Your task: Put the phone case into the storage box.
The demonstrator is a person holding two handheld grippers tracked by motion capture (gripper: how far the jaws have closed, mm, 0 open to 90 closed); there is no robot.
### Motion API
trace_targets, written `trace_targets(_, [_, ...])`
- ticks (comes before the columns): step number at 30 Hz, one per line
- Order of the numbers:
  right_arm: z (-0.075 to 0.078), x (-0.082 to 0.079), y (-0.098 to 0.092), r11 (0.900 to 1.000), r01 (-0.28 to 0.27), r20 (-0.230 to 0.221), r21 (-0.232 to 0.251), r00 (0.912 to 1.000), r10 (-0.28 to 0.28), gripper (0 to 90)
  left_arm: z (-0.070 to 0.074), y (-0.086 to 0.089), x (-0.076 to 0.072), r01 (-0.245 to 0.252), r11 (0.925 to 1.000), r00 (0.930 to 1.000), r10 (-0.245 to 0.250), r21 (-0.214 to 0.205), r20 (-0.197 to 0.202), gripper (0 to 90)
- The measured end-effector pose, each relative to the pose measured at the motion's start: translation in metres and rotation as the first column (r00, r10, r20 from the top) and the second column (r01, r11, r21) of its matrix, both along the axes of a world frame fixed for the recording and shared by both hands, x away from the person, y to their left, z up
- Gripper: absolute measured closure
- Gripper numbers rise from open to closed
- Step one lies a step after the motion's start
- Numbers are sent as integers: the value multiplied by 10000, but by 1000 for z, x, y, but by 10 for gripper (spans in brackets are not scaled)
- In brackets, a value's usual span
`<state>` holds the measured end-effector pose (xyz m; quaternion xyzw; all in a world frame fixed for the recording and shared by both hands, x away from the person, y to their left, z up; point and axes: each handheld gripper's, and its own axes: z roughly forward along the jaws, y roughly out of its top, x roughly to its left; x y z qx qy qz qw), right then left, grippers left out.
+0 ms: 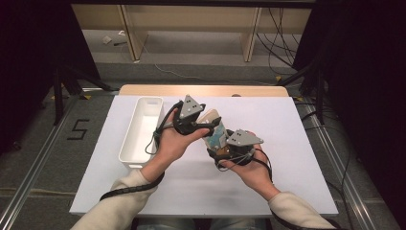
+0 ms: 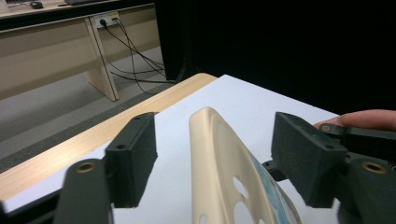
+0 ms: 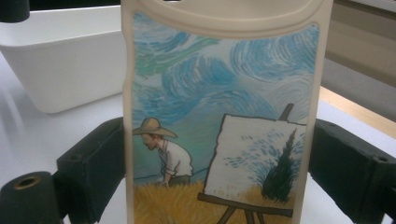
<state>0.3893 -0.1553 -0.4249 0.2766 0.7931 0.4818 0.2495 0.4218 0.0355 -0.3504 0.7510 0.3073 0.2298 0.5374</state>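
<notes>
My right gripper [image 1: 225,143] clamps the phone case [image 3: 219,121] above the surface [image 1: 297,143]; my left gripper [image 1: 203,125] straddles its top edge, not yet pinching. Next, squeeze gently for handover.

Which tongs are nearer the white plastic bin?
Left. The left tongs hover just right of the white plastic bin; the right tongs sit farther right, clamping the cream painted phone case.
</notes>
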Motion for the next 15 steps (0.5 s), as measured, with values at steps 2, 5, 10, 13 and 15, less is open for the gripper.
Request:
trace_targets(2, [0,-1,1,10000,-7,30,-4,10000,7,111,0,-1,0,-32,10000,10000,32,-7,-72,359])
trace_targets(5, [0,-1,1,10000,-42,129,-63,9999,43,110,0,0,0,-84,10000,9999,84,24,-147,402])
trace_targets(10, [0,-2,2,10000,-32,180,-87,9998,34,111,-1,0,1,-157,9999,9991,155,-39,-400,477])
trace_targets(13, [0,-2,2,9999,-36,198,-104,9998,38,110,-2,1,2,-130,9998,9985,124,-116,-528,524])
trace_targets(15, [0,-2,2,9999,-40,212,-117,9998,43,111,-3,1,2,-125,9997,9979,111,-210,-636,553])
